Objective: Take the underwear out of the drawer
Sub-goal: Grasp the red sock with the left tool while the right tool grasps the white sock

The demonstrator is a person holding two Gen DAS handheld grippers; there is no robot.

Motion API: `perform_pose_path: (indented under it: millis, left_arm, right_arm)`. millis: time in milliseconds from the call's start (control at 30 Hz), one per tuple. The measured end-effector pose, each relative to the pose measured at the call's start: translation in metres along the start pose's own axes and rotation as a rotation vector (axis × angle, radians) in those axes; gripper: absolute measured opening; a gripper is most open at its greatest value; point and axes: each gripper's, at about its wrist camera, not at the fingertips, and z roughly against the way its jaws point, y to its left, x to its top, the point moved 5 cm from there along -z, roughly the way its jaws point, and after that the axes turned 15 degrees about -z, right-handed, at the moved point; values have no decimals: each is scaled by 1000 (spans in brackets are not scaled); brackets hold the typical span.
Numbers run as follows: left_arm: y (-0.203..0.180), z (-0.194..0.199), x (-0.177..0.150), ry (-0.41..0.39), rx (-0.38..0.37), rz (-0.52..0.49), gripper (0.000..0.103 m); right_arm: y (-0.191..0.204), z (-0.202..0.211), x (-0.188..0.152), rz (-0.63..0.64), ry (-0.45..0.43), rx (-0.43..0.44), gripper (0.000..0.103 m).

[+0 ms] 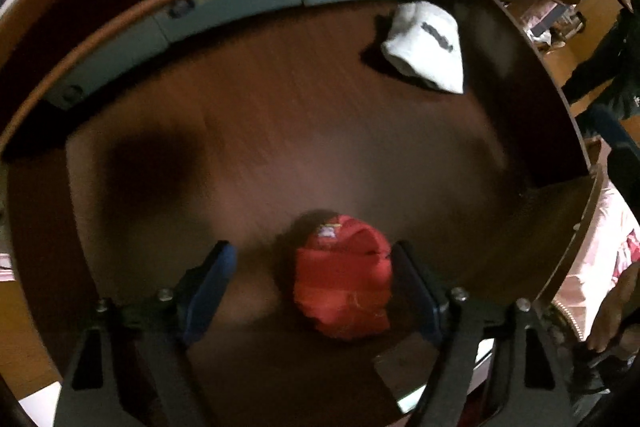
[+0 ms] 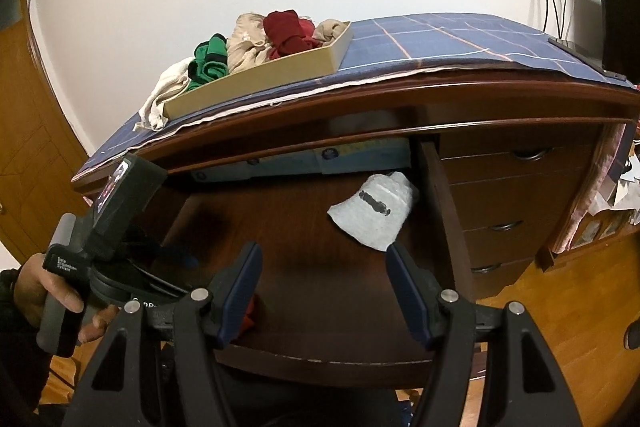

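Inside the open drawer (image 1: 280, 131), red underwear (image 1: 342, 277) lies between the left gripper's (image 1: 314, 279) spread fingers; a white pair (image 1: 426, 45) sits far back. Right gripper (image 2: 324, 283) hovers open above.

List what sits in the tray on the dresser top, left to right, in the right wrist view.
Cream cloth spilling over the tray's left end, green garment, beige garment, dark red garment.
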Motion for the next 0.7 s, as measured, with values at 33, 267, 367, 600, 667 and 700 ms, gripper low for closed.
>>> perform_pose_path:
  millis: [33, 267, 367, 600, 667, 700]
  left_arm:
    - [-2, -1, 0, 2, -9, -5, 80]
    - [-7, -12, 0, 47, -102, 4, 79]
    - [-8, -14, 4, 50, -131, 30, 75]
    - [-9, -17, 1, 78, -221, 91, 61]
    - [-4, -15, -1, 84, -230, 108, 48]
    - [0, -14, -2, 77, -235, 120, 48]
  right_arm:
    - [-1, -1, 1, -5, 2, -2, 67]
    - [-5, -4, 7, -26, 6, -2, 67]
    - [-5, -6, 11, -32, 8, -5, 66]
    - [-9, -9, 17, -64, 22, -5, 67]
    - [-9, -8, 17, -69, 20, -1, 67]
    - [-9, -8, 18, -68, 18, -2, 67]
